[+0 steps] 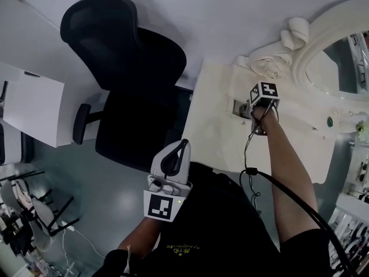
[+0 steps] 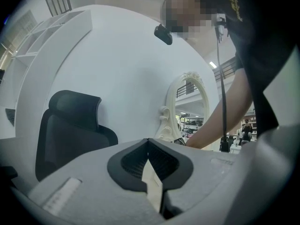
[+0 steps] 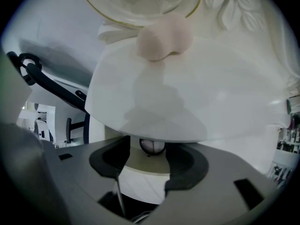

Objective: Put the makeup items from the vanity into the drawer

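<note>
Grey jaws of the right tool [image 3: 149,159] stand apart, pointing steeply down at the front edge of the white tabletop [image 3: 211,93]. A small round knob [image 3: 152,146] sits between their tips, tucked just under that edge. The pads do not appear to press on it. Farther back on the tabletop, well apart from the tool, a pink sponge [image 3: 164,36] lies just in front of the carved base of the mirror [image 1: 340,56]. In the head view the person's bare arm [image 1: 288,172] reaches to this tool, with a black cable [image 1: 253,178] hanging beside it.

Nearer the body, the left tool [image 2: 149,146] is held level with its jaws together and nothing between them. It is off the tabletop, over the black office chair [image 1: 132,79].
</note>
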Demonstrator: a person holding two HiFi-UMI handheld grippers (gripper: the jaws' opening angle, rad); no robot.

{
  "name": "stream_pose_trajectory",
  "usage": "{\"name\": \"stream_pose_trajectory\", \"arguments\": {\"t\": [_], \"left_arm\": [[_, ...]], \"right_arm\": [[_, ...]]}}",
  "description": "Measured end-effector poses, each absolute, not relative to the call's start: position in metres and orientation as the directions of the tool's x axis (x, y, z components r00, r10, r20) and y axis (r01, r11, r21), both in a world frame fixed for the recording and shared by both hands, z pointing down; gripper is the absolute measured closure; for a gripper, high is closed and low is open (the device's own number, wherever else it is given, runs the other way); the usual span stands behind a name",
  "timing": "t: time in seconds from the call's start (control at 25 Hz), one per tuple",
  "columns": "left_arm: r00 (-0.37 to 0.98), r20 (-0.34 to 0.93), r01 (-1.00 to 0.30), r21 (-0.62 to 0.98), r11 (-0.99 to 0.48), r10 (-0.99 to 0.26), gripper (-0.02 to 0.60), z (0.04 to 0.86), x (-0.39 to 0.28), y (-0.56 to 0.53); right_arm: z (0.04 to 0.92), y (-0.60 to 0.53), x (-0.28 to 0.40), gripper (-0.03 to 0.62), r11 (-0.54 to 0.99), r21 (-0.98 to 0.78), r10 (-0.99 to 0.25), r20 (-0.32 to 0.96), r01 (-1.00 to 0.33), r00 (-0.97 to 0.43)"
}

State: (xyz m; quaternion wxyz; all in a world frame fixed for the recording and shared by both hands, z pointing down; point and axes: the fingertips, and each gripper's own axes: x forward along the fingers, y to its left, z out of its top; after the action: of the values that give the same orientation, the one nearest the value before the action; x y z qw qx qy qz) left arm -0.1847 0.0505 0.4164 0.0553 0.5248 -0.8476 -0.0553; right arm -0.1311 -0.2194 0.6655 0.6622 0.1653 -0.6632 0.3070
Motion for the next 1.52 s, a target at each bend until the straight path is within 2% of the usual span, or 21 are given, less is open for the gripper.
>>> {"name": "stream_pose_trajectory", "arguments": {"t": [0.2, 0.36, 0.52, 0.64, 0.76, 0.92, 1.12, 1.32, 1.44, 1.52], "left_arm": [[-0.394, 0.035, -0.910, 0.128, 0.395, -0.918, 0.560, 0.411, -0.185, 0.032], [-0.367, 0.016, -0.926, 0.095, 0.367, -0.930, 0.560, 0.402, -0.189, 0.016], [-0.327, -0.029, -0.943, 0.074, 0.324, -0.945, 0.560, 0.384, -0.189, -0.006], [-0.300, -0.034, -0.953, 0.048, 0.298, -0.953, 0.560, 0.375, -0.187, -0.022], [-0.261, -0.050, -0.965, 0.027, 0.260, -0.964, 0.560, 0.364, -0.178, -0.039], [-0.203, -0.060, -0.979, 0.005, 0.203, -0.977, 0.560, 0.354, -0.157, -0.059], [-0.142, -0.076, -0.990, -0.014, 0.143, -0.987, 0.560, 0.341, -0.128, -0.079], [-0.093, -0.096, -0.995, -0.028, 0.097, -0.991, 0.560, 0.330, -0.100, -0.087], [-0.086, -0.113, -0.995, -0.034, 0.091, -0.990, 0.560, 0.324, -0.085, -0.090], [-0.083, -0.124, -0.995, -0.035, 0.088, -0.989, 0.560, 0.322, -0.077, -0.092]], "right_arm": [[0.637, -0.218, -0.139, 0.356, 0.733, -0.308, 0.207, 0.950, -0.607, -0.232], [0.596, -0.225, -0.142, 0.361, 0.749, -0.389, 0.178, 0.898, -0.536, -0.403], [0.519, -0.246, -0.136, 0.444, 0.818, -0.367, 0.001, 0.770, -0.442, -0.638], [0.454, -0.254, -0.115, 0.451, 0.871, -0.279, -0.159, 0.618, -0.404, -0.770], [0.391, -0.249, -0.081, 0.456, 0.906, -0.183, -0.268, 0.447, -0.381, -0.854], [0.332, -0.227, -0.018, 0.490, 0.919, -0.059, -0.366, 0.236, -0.389, -0.900], [0.311, -0.207, 0.053, 0.534, 0.866, 0.044, -0.499, 0.067, -0.497, -0.864], [0.306, -0.187, 0.098, 0.551, 0.828, 0.079, -0.542, -0.137, -0.555, -0.829], [0.314, -0.189, 0.114, 0.551, 0.806, 0.090, -0.562, -0.195, -0.585, -0.804], [0.326, -0.193, 0.119, 0.551, 0.800, 0.094, -0.571, -0.185, -0.593, -0.800]]}}
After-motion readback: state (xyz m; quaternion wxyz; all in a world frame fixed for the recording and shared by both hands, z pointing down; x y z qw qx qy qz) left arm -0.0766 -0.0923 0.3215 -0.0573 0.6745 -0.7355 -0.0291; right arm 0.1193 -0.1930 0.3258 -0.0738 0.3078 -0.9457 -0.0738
